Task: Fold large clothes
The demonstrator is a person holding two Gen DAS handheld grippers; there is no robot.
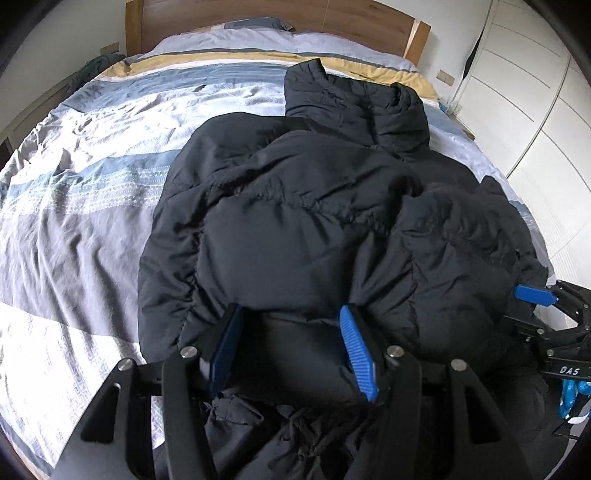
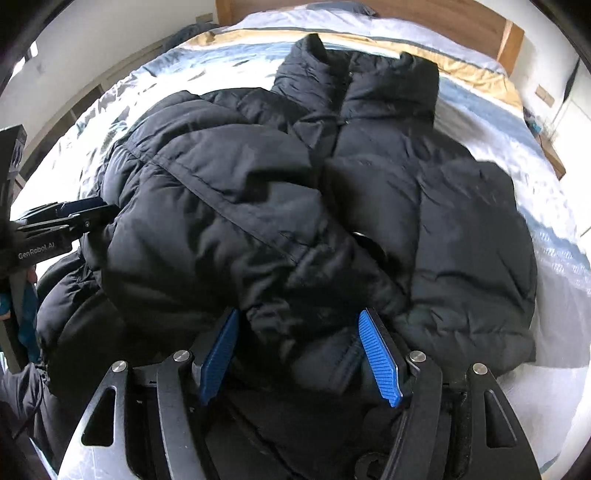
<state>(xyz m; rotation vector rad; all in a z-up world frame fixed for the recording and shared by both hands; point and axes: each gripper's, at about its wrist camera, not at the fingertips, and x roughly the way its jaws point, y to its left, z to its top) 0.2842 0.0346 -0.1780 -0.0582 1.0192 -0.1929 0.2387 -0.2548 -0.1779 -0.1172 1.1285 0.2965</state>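
The black padded puffer jacket (image 1: pixel 314 229) lies on the striped quilt-covered bed (image 1: pixel 92 177), its collar toward the brown wooden headboard (image 1: pixel 236 22) at the far end and its hem nearest me. My left gripper (image 1: pixel 291 343) straddles a fold of the near hem, with my right gripper (image 2: pixel 299 354) just beside it to the right, over the hem too. White wardrobe doors (image 1: pixel 532 96) stand right of the bed.
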